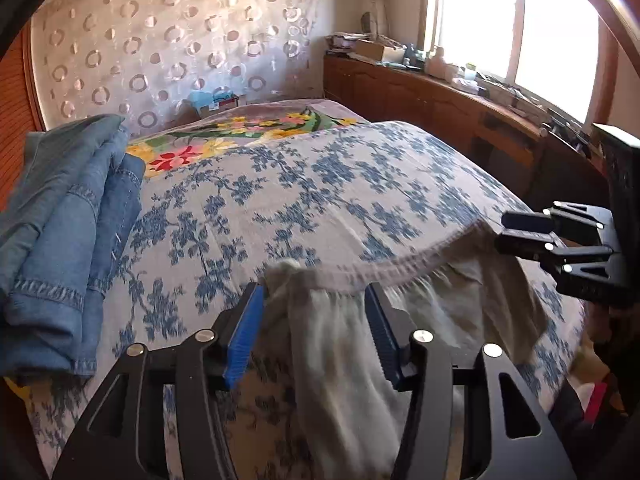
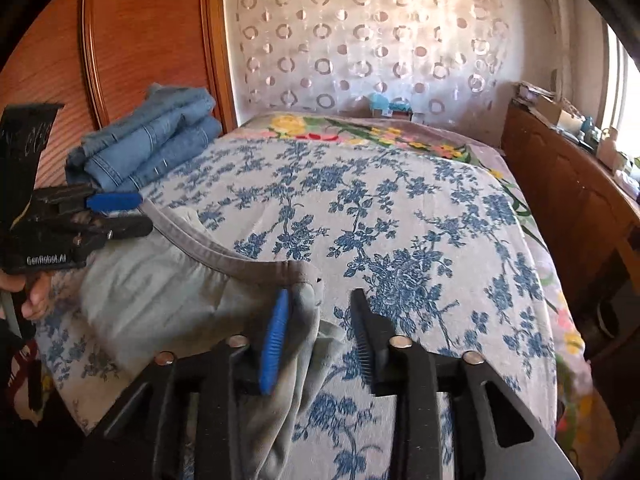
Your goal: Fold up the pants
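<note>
1. Left wrist view: the left gripper (image 1: pixel 314 320) stood with its jaws spread, and the pale pants (image 1: pixel 352 344) hung between them, their gathered waistband draped across the gap. The cloth was blurred, so whether either pad pressed it could not be told.
2. At the right edge the right gripper (image 1: pixel 520 234) appeared side-on at the waistband; its fingers looked close together, but its grip was not clear here. A stack of folded jeans (image 1: pixel 64 240) lay on the bedspread (image 1: pixel 280 184) at the left, partly cut off.
3. Right wrist view: the right gripper (image 2: pixel 320 332) was spread wide, one corner of the pants (image 2: pixel 160 300) lying against its blue pad.
4. The left gripper (image 2: pixel 132 212) at the left edge seemed nearly pressed together on the waistband. The pants' lower part was hidden under the gripper body.
</note>
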`<state>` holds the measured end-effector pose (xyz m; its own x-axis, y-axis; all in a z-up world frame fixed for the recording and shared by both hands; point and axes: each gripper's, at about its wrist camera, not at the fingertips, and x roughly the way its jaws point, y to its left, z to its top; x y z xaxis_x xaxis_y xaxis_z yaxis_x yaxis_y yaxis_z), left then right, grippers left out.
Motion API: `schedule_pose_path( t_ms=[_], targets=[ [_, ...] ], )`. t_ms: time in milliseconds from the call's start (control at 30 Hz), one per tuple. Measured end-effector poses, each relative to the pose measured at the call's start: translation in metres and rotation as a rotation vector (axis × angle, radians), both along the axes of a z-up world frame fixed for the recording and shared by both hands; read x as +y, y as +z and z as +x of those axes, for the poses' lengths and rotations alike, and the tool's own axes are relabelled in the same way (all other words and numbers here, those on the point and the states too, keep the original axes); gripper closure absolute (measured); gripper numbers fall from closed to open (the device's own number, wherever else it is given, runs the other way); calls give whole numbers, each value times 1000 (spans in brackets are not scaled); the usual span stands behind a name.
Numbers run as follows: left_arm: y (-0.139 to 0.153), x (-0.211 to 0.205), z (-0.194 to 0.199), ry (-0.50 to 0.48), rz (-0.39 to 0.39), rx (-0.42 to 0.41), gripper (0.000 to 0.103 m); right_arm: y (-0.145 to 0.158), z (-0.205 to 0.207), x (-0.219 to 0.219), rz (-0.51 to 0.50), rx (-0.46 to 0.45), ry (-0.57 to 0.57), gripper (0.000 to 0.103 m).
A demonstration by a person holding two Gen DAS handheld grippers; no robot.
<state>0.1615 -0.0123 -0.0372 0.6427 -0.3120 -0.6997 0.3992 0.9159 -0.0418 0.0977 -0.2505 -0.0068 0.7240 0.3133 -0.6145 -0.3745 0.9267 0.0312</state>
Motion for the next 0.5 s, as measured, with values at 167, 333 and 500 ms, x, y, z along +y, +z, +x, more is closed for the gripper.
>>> schedule_pose_path(
  t_ms=[167, 333, 500],
  targets=[
    [-6, -2, -24, -14, -3, 12, 41, -5, -18, 4, 15, 22, 40, 62],
    [-21, -3, -30, -5, 26, 51, 41, -14, -30, 7, -7, 62, 70, 62],
    [-31, -1, -30, 7, 21, 71, 39, -22, -34, 5, -32, 91, 69, 62]
  ],
)
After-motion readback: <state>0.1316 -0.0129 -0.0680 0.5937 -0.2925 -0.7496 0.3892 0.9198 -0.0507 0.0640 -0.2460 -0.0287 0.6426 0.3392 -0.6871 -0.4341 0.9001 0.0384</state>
